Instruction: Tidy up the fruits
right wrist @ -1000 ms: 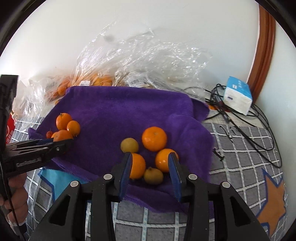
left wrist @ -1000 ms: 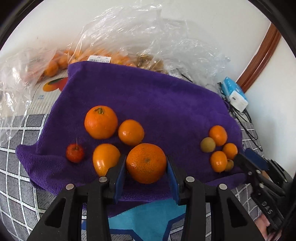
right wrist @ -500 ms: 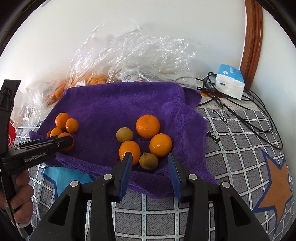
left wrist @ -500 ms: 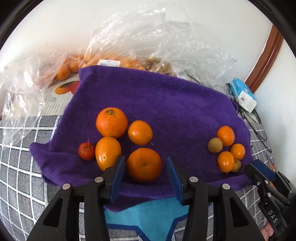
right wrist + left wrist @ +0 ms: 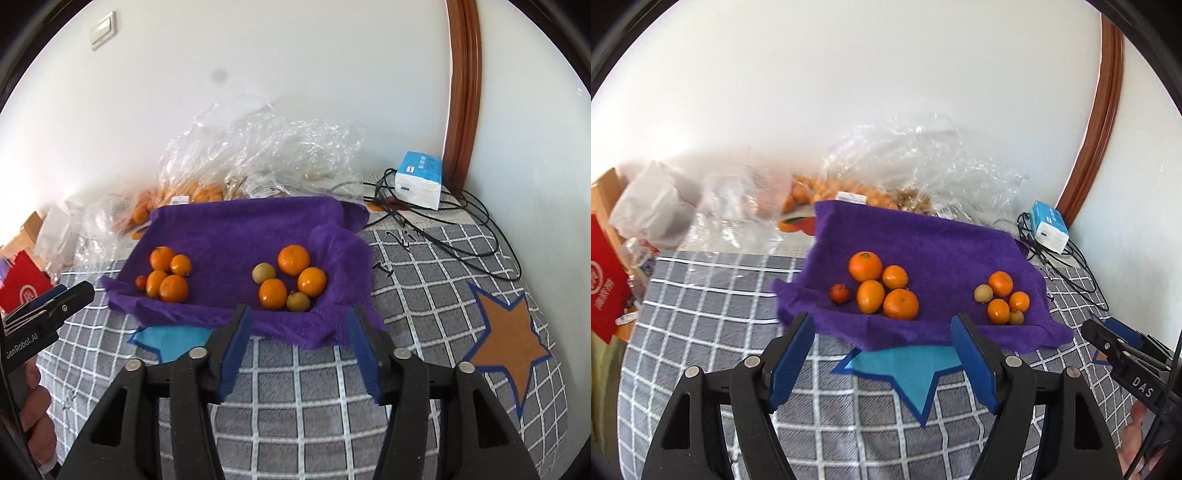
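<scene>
White wall backs a grey checked cover (image 5: 701, 317) bearing a purple towel (image 5: 923, 236), where two fruit clusters, left (image 5: 882, 291) and right (image 5: 1003, 302), sit well apart, while both grippers, left (image 5: 882, 360) and right (image 5: 299, 350), hover nearby, fingers spread, empty.

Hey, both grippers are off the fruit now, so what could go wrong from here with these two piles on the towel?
1. The purple towel is rumpled and its front edge overhangs the blue star patch; the large orange sits near that edge and might roll off.
2. The small red fruit lies slightly apart from its pile, so it may get missed.
3. Loose black cables beside the towel could snag the right gripper.
</scene>
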A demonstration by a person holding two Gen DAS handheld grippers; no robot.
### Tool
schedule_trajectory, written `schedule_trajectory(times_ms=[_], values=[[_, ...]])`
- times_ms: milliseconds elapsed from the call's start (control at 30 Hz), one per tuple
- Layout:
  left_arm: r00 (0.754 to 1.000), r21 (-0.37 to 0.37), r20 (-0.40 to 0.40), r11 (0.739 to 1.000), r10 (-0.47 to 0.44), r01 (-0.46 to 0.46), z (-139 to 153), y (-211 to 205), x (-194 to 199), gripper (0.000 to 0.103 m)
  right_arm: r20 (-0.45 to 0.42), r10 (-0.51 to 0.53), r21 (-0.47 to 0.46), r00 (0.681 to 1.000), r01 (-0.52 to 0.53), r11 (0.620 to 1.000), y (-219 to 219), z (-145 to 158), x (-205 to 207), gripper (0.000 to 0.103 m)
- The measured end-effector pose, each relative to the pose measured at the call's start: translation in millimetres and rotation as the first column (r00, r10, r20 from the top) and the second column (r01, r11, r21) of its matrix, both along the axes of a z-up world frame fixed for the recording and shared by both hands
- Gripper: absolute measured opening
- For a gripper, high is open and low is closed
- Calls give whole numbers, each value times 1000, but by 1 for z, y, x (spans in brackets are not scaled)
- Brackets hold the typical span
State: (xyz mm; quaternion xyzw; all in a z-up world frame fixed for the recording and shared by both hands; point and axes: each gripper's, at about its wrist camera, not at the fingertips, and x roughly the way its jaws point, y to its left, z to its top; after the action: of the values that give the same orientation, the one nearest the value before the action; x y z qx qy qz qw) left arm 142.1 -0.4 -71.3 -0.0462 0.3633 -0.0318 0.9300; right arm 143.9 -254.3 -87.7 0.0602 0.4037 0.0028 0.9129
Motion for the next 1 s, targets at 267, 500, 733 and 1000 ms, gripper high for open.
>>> schedule_trajectory(times_ms=[267, 500, 733, 1000], values=[[998, 42, 60, 998, 33, -35, 18, -4, -61, 81, 68, 30, -57, 997, -26, 998, 11, 20, -60, 90], [997, 18, 77, 1000, 19, -21, 27, -6, -93, 93, 105, 30, -88, 994, -21, 996, 13, 32, -96, 98], [996, 36, 90, 999, 20, -24, 29, -8, -101, 94, 133, 34, -110, 991, -19, 994, 15, 37, -114, 100], [995, 47, 101, 999, 18, -23, 27, -11, -106, 94, 134, 14, -95, 991, -1, 995, 10, 38, -118, 100]])
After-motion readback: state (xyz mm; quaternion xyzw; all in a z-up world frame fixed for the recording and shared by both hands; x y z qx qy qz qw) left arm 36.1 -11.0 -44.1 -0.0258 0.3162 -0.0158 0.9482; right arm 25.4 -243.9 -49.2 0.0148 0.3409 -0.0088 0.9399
